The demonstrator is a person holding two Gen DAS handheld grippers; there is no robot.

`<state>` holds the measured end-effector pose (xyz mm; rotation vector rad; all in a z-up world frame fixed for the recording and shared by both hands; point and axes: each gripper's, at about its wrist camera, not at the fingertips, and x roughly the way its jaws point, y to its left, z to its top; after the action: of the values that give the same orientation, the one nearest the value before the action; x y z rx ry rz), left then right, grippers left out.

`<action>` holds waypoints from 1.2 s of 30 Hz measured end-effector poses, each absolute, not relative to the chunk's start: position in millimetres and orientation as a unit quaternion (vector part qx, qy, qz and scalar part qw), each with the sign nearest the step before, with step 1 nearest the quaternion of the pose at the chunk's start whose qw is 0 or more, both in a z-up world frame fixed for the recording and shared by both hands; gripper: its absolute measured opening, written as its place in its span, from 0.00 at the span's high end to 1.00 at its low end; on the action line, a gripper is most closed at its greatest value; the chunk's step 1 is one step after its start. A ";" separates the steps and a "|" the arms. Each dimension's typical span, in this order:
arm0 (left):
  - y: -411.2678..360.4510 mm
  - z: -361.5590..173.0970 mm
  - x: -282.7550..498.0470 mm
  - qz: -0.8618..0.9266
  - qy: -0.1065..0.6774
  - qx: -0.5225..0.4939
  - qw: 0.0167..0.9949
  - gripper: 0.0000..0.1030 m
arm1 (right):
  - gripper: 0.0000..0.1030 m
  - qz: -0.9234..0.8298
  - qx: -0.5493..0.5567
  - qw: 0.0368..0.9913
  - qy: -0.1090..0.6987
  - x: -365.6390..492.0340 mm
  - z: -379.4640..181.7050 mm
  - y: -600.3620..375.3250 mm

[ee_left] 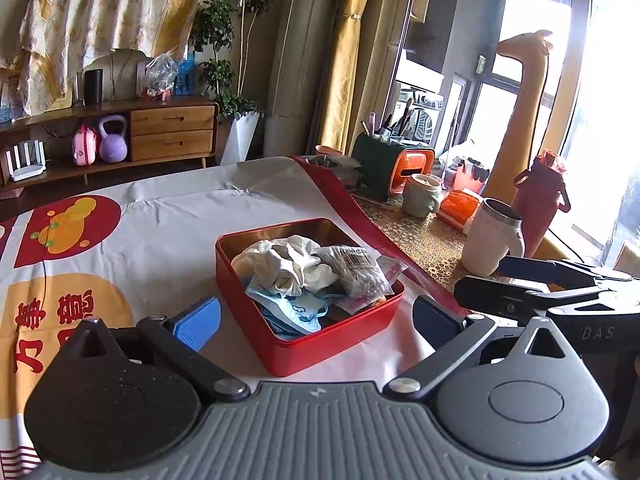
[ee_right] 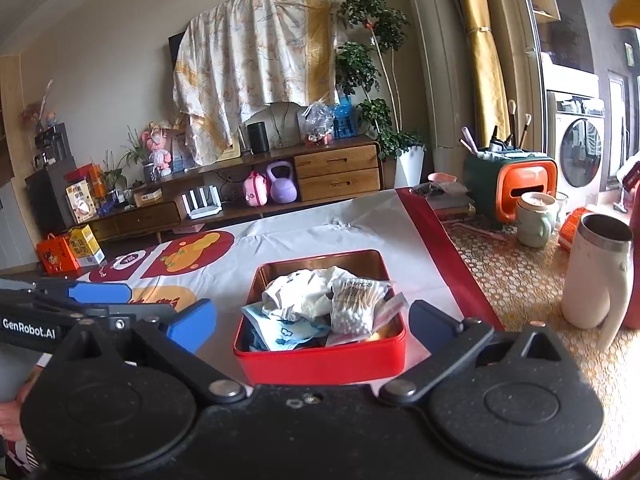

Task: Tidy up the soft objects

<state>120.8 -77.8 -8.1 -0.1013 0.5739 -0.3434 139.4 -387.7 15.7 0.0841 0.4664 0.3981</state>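
A red square tin point(ee_left: 320, 350) point(ee_right: 320, 364) sits on the table just ahead of both grippers. In it lie a crumpled white cloth point(ee_left: 280, 260) point(ee_right: 300, 292), a light blue patterned cloth point(ee_left: 292, 312) point(ee_right: 280, 330) and a clear bag of cotton swabs point(ee_left: 356, 270) point(ee_right: 356, 304). My left gripper point(ee_left: 316, 320) is open and empty, its blue fingers either side of the tin's near corner. My right gripper point(ee_right: 312, 324) is open and empty, its fingers flanking the tin. The right gripper also shows at the right of the left wrist view point(ee_left: 540, 284).
A white, red and orange printed cloth point(ee_left: 120, 240) point(ee_right: 320, 232) covers the table. To the right stand a white mug point(ee_left: 492, 240) point(ee_right: 592, 272), a green cup point(ee_left: 420, 196) point(ee_right: 536, 216), a green and orange brush holder point(ee_left: 392, 164) point(ee_right: 516, 176) and a red bottle point(ee_left: 544, 200).
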 end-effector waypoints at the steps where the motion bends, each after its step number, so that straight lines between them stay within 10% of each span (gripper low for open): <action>1: -77.3 -8.6 119.3 -0.169 0.284 -0.054 0.942 0.00 | 0.00 0.195 0.044 0.953 0.229 137.9 15.4 -388.4; 36: -72.2 -10.4 90.0 -0.142 0.277 -0.065 0.948 0.00 | 0.00 0.196 0.041 0.951 0.235 117.0 13.5 -378.2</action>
<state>90.0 -72.2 -10.4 -0.1322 0.5647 -0.2884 117.0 -378.2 13.5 0.0841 0.4775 0.3977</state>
